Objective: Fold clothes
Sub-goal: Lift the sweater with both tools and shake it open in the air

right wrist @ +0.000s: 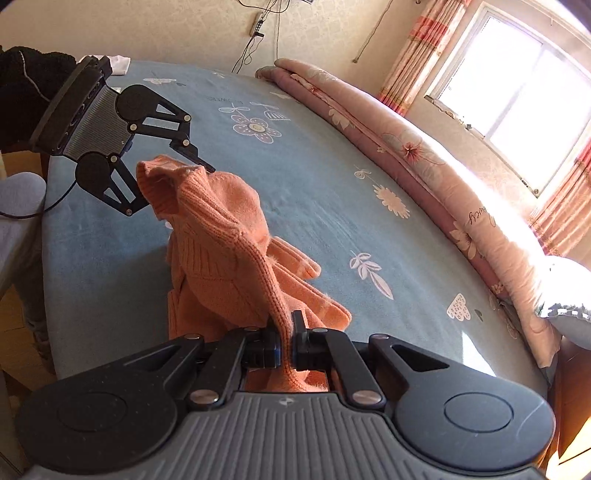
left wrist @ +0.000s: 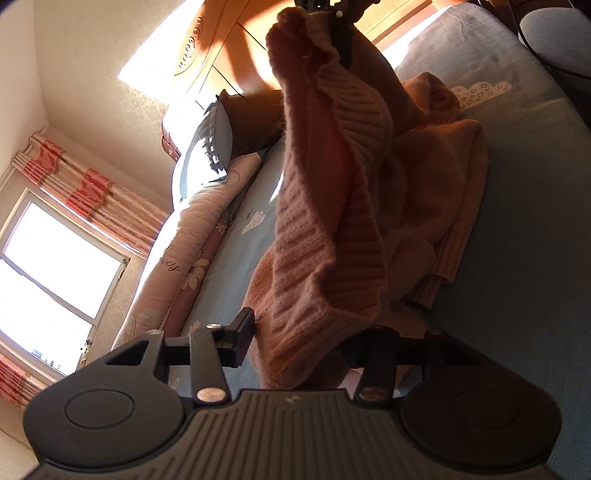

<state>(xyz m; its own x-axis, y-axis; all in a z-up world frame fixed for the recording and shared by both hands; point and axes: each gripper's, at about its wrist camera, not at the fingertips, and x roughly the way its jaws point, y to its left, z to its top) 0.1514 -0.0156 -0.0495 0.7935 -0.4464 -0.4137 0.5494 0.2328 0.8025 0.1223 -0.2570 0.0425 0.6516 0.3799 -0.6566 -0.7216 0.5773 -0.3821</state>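
Two grippers share one orange knitted sweater (left wrist: pixel 332 221). From the left wrist view, the ribbed edge rises off the blue bed sheet (left wrist: pixel 517 221) toward the right gripper (left wrist: pixel 340 14) at the top, while the rest lies bunched on the bed. The left gripper (left wrist: pixel 317 343) has fabric draped between its fingers; I cannot tell from here how tightly they meet.

From the right wrist view, the right gripper (right wrist: pixel 286 343) is pinched narrow on the knit edge, and the left gripper (right wrist: pixel 173 181) clamps the far end of that edge, near the sweater's (right wrist: pixel 221 229) collar.

Judging by this, the garment is being lifted to spread it. Next calls for drawing the held edge taut and laying the sweater flat on the sheet.
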